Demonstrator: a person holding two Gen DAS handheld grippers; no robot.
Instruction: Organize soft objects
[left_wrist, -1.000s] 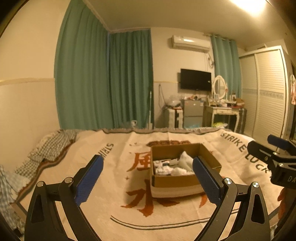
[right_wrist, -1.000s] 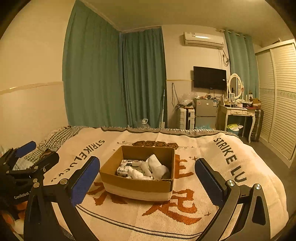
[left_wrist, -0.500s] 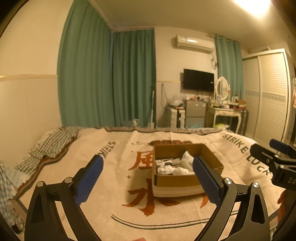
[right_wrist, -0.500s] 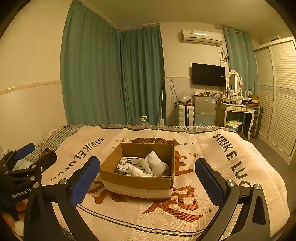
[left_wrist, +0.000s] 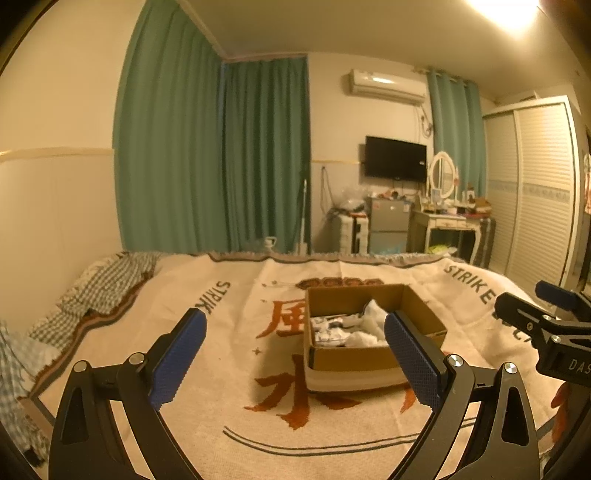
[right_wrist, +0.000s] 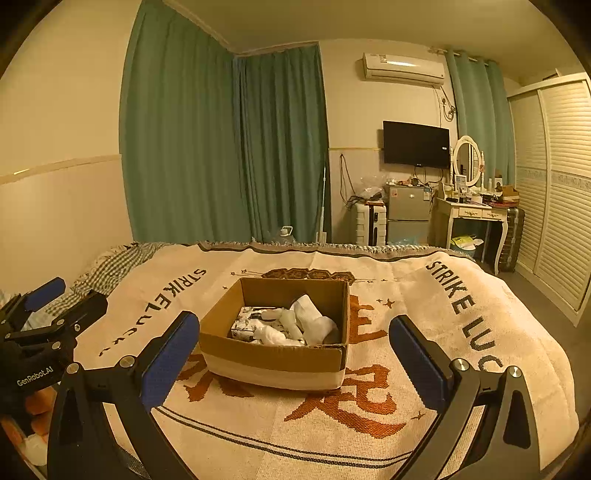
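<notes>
Bed (right_wrist: 480, 369) fills the foreground, spread with a coarse woven cream blanket (right_wrist: 369, 435) lettered in rust and black. Near its middle sits an open cardboard box (right_wrist: 273, 354), stiff-walled and rectangular, already holding crumpled white soft pieces (right_wrist: 312, 321) and a patterned bundle (right_wrist: 247, 321). Judging by that, sorting looks largely done; nothing loose lies on the blanket, though checked cloth (left_wrist: 107, 288) bunches at the far left edge. Left gripper (left_wrist: 295, 349) and right gripper (right_wrist: 291, 350) both hang spread wide, holding nothing, short of the box.
</notes>
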